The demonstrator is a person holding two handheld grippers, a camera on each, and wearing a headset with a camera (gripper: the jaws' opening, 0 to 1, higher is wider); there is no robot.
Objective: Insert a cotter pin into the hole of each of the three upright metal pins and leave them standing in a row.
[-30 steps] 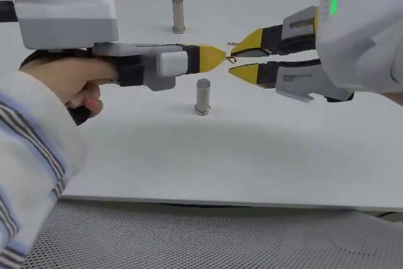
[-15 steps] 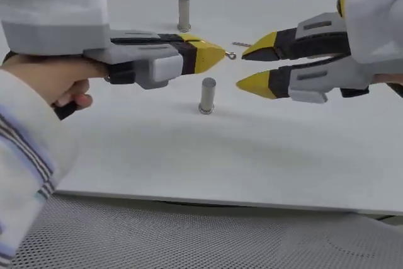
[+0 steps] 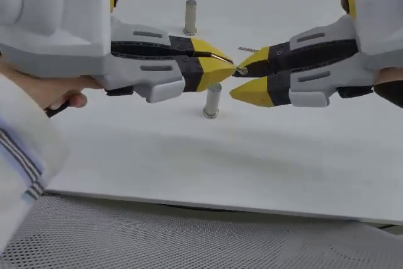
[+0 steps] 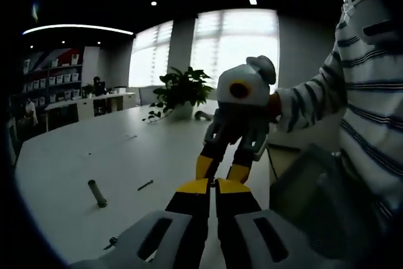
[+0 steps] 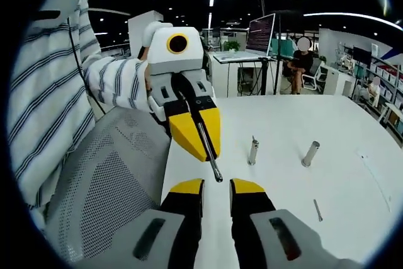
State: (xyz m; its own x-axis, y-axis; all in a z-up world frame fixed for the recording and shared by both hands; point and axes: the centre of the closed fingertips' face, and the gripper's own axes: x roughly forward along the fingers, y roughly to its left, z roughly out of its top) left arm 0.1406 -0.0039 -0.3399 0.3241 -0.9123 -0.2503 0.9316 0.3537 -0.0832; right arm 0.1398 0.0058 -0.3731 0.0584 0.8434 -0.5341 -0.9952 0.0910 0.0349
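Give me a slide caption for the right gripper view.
Left gripper presents a cotter pin to the open right gripper.

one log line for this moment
left gripper: shut on cotter pin | right gripper: open, tips at the pin's free end | metal pins: two upright, neither gripped

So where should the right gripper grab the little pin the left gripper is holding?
Take the cotter pin by its free end, sticking out past the left gripper. Come straight from the front: the pin points at the open right gripper, and the rest is clamped in the left jaws.
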